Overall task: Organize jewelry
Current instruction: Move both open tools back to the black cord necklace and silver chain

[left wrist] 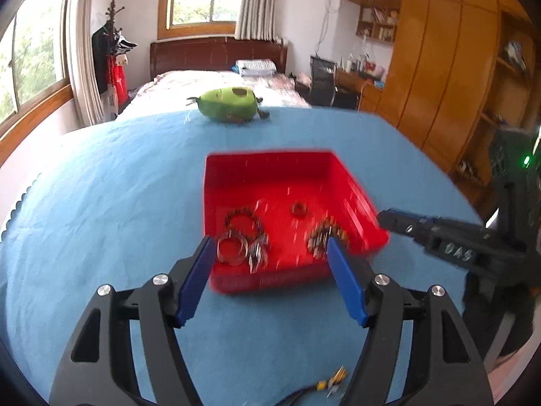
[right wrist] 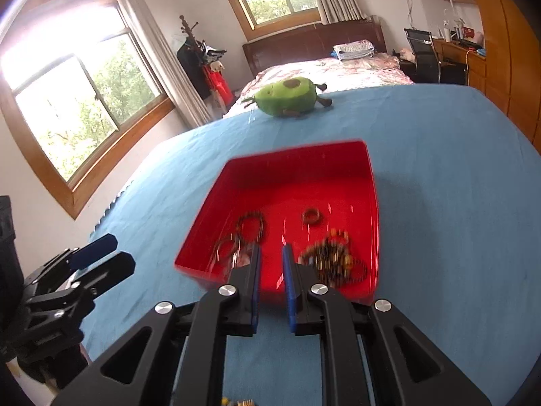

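Observation:
A red tray (left wrist: 270, 157) sits on the blue cloth and holds several pieces of jewelry. Inside are a dark bead bracelet (left wrist: 243, 220), silver bangles (left wrist: 233, 250), a small ring (left wrist: 299, 209) and a heap of beaded strands (left wrist: 324, 237). My left gripper (left wrist: 270, 242) hovers over the tray's near edge, open and holding nothing. In the right wrist view my right gripper (right wrist: 272, 250) hangs over the near part of the tray (right wrist: 297, 150), between the bangles (right wrist: 226, 250) and the beaded heap (right wrist: 334, 257). Its jaws are nearly together with nothing between them.
A green avocado plush (left wrist: 228, 105) lies at the far edge of the blue cloth (left wrist: 118, 203). Small yellow bits on a dark cord (left wrist: 333, 379) lie near the front edge. A bed, a desk with a chair and wooden cabinets stand behind the table.

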The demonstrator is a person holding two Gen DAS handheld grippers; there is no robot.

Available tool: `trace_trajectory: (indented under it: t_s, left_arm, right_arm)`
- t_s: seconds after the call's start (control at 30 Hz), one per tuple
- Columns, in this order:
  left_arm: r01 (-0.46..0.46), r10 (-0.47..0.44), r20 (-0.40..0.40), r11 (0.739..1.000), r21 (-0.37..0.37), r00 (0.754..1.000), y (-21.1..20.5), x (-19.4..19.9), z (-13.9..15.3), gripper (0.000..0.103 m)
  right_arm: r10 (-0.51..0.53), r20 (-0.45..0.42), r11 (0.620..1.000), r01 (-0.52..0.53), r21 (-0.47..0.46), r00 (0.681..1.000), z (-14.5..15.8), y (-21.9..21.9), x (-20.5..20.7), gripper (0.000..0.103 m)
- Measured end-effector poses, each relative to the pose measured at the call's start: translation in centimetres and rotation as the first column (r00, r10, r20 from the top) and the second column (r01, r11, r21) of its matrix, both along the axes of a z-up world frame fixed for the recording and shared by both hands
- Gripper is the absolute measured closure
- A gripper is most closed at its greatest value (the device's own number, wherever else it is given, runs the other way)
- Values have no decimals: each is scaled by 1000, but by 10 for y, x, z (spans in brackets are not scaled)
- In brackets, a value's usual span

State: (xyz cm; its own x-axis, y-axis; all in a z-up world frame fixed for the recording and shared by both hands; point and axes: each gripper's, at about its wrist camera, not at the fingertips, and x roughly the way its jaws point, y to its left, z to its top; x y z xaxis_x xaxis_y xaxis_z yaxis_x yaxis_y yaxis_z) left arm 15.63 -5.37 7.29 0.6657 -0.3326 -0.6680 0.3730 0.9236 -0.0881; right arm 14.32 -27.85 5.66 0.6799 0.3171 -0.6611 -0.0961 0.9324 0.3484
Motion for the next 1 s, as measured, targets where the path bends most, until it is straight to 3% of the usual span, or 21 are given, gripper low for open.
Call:
trace_trajectory:
  t_s: [0.5, 1.0]
  left_arm:
    - [73, -54, -228, 994, 76, 972, 16, -57, -106, 35]
    - [141, -99, -248, 978, 155, 964, -9, -66, -127, 35]
  right_arm:
    - [45, -218, 998, -37, 45, 975, -78, 3, -82, 89]
    - [38, -250, 998, -24, 58, 968, -89, -6, -114, 85]
